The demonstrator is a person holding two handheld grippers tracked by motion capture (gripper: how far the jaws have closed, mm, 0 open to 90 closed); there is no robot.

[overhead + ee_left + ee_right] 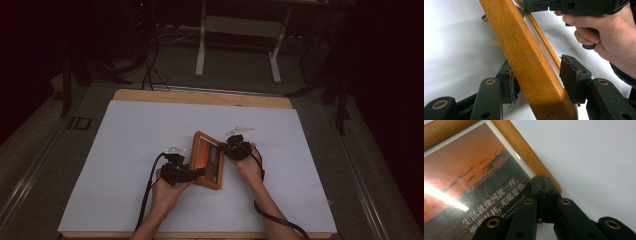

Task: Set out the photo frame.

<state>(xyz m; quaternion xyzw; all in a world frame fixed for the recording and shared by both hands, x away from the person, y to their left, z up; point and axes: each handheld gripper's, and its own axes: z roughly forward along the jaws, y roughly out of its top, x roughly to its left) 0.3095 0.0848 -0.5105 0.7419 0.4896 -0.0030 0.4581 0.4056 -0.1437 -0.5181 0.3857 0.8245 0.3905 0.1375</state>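
Observation:
A wooden picture frame [207, 160] with an orange sunset print lies at the middle of the white table cover [140, 135]. My left gripper [199, 173] comes at its near left corner. In the left gripper view the wooden bar [529, 62] runs between the jaws and both pads [570, 77] seem to press on it, so my left gripper [539, 75] is shut on the bar. My right gripper [223, 148] is shut, its tips [545, 182] together at the frame's rim [524, 152] beside the print [474, 177]. The right gripper [574, 5] and its hand also show beyond the bar.
The white cover reaches nearly to the wooden table edge [200, 97] at the back. Beyond it stand the legs of a white desk [240, 45] and dark cables [147, 65] on the floor. Each gripper's cable [147, 195] trails toward the table's front edge.

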